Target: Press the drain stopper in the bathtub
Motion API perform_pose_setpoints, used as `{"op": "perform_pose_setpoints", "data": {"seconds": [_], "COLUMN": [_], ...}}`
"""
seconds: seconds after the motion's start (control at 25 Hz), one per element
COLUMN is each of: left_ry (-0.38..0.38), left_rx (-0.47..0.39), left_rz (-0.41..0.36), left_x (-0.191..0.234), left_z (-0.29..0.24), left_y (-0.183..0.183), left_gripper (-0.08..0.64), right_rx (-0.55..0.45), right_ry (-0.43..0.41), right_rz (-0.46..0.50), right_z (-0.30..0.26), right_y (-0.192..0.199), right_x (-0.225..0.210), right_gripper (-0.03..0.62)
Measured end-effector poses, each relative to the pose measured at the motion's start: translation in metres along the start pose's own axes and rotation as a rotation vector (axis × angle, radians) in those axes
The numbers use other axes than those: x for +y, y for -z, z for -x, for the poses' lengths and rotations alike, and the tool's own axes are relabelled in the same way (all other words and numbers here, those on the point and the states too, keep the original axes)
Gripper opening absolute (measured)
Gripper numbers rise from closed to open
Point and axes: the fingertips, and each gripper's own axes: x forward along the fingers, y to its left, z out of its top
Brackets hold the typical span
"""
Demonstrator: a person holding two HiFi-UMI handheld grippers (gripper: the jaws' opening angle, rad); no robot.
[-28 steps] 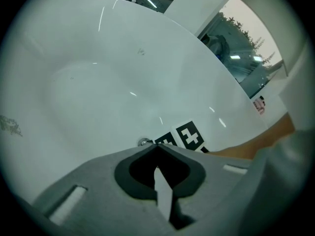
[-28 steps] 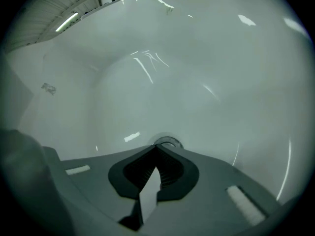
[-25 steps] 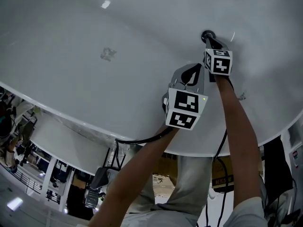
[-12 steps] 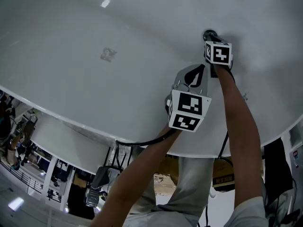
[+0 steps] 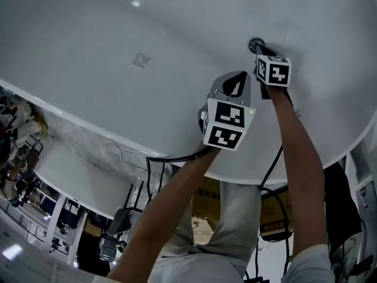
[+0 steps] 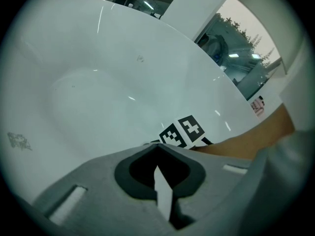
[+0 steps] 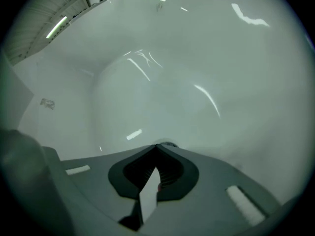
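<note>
Stopper [image 5: 255, 43] sits in the tub [image 5: 118, 40] floor, at the upper right of the head view.

Right tongs [image 7: 156, 146]: clenched, nothing gripped. The tips lie at the stopper's near edge, and its rim peeks out just past them. Contact: cannot tell.

Left tongs [image 6: 157, 146]: clenched, empty, held back nearer the person, with the right tongs' marker cube [image 6: 182, 131] ahead of them.

Judgement: the right hand is nearer. The press runs straight ahead along the tongs' own axis, onto the stopper's centre.

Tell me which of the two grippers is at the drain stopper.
The right gripper: its shut tips sit at the dark drain stopper. The left gripper, also shut, hangs back over bare white bathtub, short of the drain.
</note>
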Motion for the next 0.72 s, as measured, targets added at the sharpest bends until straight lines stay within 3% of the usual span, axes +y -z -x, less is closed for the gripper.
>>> {"op": "perform_pose_setpoints", "data": {"seconds": [0.32, 0.72], "left_ry": [-0.036, -0.044], "left_rx": [-0.059, -0.104], "left_rz": [-0.01, -0.019], "left_x": [-0.01, -0.049], "left_z": [0.036, 0.117], "left_y": [-0.022, -0.04], "left_gripper": [0.005, 0.005], "right_rx": [-0.123, -0.25], "right_ry": [-0.037, -0.073], "right_rz": [-0.04, -0.018], "right_z": [0.062, 0.193], "right_y": [-0.037, -0.058], "right_x": [0.03, 0.07], "right_gripper": [0.002, 0.002]}}
